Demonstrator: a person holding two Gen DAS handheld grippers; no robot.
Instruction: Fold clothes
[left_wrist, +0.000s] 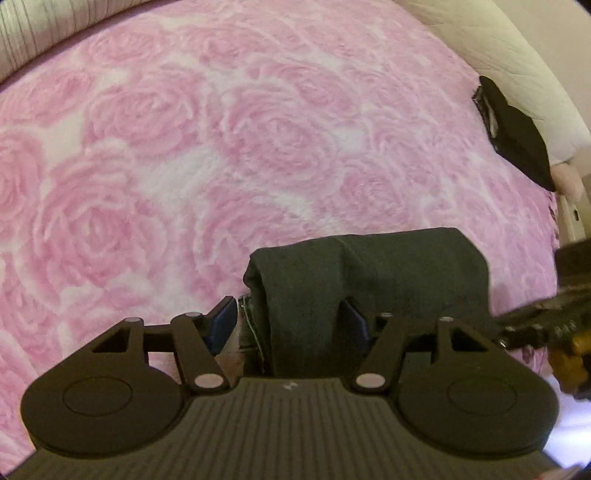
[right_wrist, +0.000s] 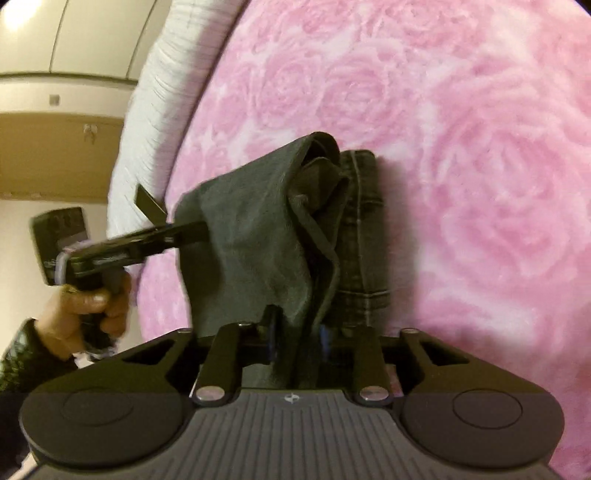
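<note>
Dark grey jeans (left_wrist: 388, 269), folded into a thick bundle, lie on the pink rose blanket (left_wrist: 221, 147). My left gripper (left_wrist: 290, 319) straddles the bundle's near end. Its left pad (left_wrist: 223, 321) stands a little clear of the cloth, so it is open. In the right wrist view the jeans (right_wrist: 251, 240) show loose layered folds and a seamed denim edge. My right gripper (right_wrist: 299, 338) has a fold between its narrowly spread pads, with a dark slit beside the left one. One left-gripper finger (right_wrist: 149, 203) sticks out beside the bundle; a hand (right_wrist: 85, 306) holds that tool.
A black folded garment (left_wrist: 517, 136) rests at the blanket's far right edge against a cream quilt (left_wrist: 498, 44). A striped white pillow (left_wrist: 37, 33) borders the far left. Wide bare blanket (right_wrist: 480, 184) lies beyond the jeans. A wall and ceiling show in the right wrist view.
</note>
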